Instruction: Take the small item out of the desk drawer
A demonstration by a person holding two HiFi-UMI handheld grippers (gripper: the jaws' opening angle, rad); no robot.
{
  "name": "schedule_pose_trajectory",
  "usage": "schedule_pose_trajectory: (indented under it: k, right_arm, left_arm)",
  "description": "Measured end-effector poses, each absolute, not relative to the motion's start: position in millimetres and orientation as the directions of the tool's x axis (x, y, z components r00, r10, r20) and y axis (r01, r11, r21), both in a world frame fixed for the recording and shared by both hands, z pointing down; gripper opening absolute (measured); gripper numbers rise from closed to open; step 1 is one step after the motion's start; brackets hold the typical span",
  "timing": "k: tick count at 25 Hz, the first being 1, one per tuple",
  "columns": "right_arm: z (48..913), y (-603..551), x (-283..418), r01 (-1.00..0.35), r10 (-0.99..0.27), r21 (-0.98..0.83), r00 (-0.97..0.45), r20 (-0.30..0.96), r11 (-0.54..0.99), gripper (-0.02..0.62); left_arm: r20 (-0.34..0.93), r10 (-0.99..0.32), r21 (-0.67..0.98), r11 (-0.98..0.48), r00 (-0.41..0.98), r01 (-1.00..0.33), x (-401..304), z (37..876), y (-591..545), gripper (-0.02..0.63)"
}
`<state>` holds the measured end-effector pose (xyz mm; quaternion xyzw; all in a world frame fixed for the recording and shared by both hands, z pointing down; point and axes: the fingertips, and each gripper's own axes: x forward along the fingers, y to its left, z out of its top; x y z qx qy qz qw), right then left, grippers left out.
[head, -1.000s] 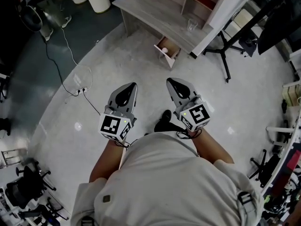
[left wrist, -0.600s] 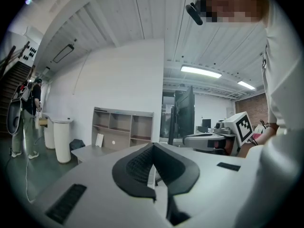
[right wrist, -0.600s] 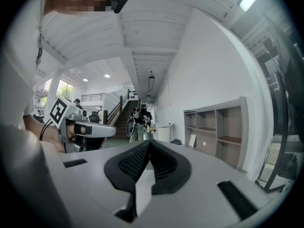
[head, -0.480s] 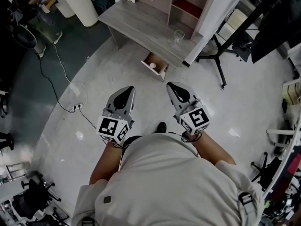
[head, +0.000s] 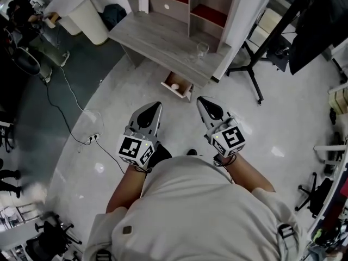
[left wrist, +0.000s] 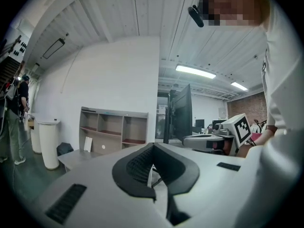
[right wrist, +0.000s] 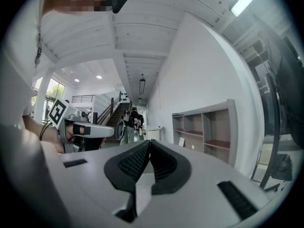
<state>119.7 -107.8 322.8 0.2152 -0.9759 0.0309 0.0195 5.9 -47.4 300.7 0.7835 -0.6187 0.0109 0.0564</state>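
In the head view a grey wooden desk (head: 163,45) stands ahead, with its small drawer (head: 177,86) pulled open under the front edge. A small white item (head: 175,86) lies inside the drawer. My left gripper (head: 157,105) and right gripper (head: 199,100) are held side by side in front of my body, above the floor and well short of the drawer. Both are shut with nothing between their jaws. In the left gripper view the desk top (left wrist: 78,158) and its shelves (left wrist: 113,129) show past the closed tips (left wrist: 152,148).
A clear glass (head: 202,49) stands on the desk near a white column (head: 239,26). A shelf unit (head: 179,1) sits at the desk's back. A white bin (head: 81,7) and floor cables (head: 81,113) lie left; a black stand (head: 255,58) is right.
The desk and open drawer have shifted left and slightly closer in the head view as I walk toward them. Both grippers keep their shut pose in front of me.
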Motion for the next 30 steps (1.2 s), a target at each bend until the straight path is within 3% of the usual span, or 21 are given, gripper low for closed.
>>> schedule_pose_trajectory:
  k: [30]
  right_arm:
    - [383.1,-222.9,-80.3,-0.723,-0.690,-0.113,-0.686,0.230,0.681,0.018]
  left_arm:
    - [0.067,-0.833,0.161,-0.535,0.550,-0.829,-215.6,317.4,-191.7,0.012]
